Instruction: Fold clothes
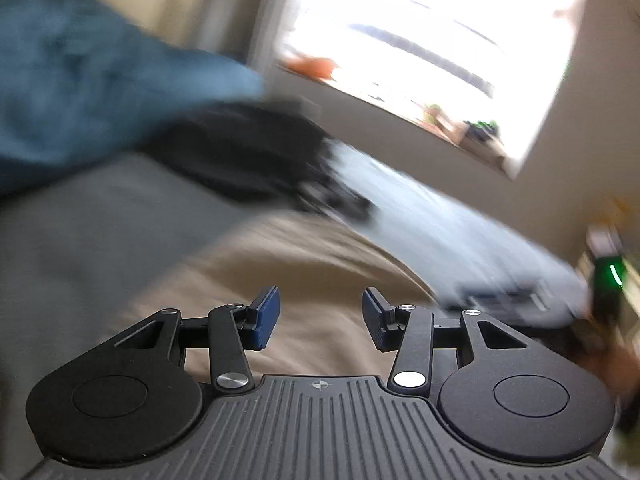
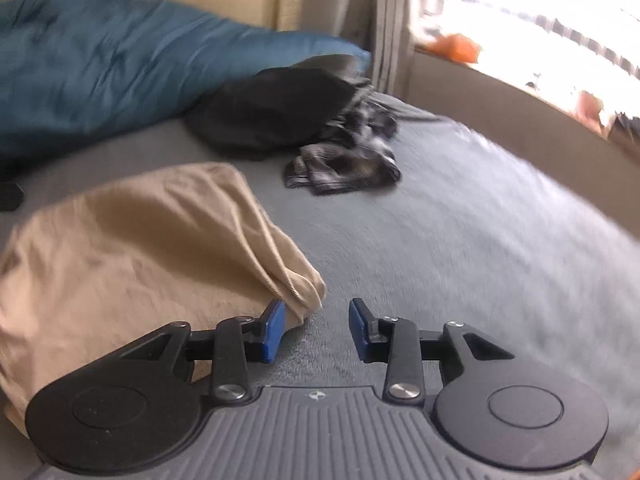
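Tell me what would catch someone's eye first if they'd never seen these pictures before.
Probably the tan garment, lying rumpled on the grey bed just left of the right gripper, whose jaws stand apart with nothing between them. Behind it a dark heap of clothes lies against a big blue pillow. The bright window dominates the blurred left wrist view, above the empty left gripper.

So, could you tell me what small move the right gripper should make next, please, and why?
Probably ease the right gripper left onto the tan garment's near corner and close. Both it and the left gripper are open and empty, and that bunched corner lies beside its left finger, on the grey bed cover.
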